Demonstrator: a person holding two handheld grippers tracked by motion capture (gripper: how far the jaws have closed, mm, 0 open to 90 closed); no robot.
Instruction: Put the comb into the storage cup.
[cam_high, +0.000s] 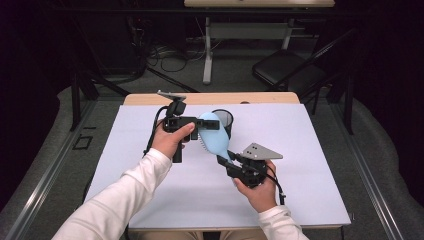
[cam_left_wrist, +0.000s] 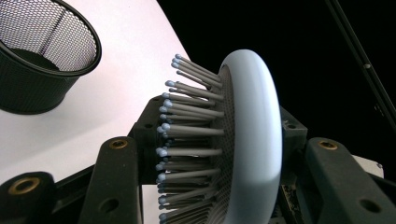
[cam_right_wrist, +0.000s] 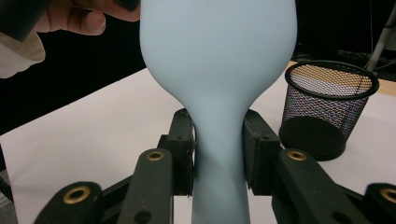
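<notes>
A light blue hairbrush (cam_high: 212, 137) is held in the air over the white table between both grippers. My left gripper (cam_high: 196, 125) is shut on the brush head (cam_left_wrist: 252, 140): one jaw presses against the bristles (cam_left_wrist: 187, 149), the other against the smooth back. My right gripper (cam_high: 226, 161) is shut on the brush's narrow handle (cam_right_wrist: 218, 154), with the pads (cam_right_wrist: 183, 154) squeezing it from both sides. The wide back of the head (cam_right_wrist: 217, 42) rises in front of the right gripper's camera.
A black mesh cup (cam_high: 223, 120) stands upright on the white table cover (cam_high: 310, 165) just behind the brush; the mesh cup (cam_right_wrist: 327, 107) and the mesh cup (cam_left_wrist: 42, 60) are close to both grippers. A dark chair (cam_high: 290, 70) and desk legs stand beyond the table.
</notes>
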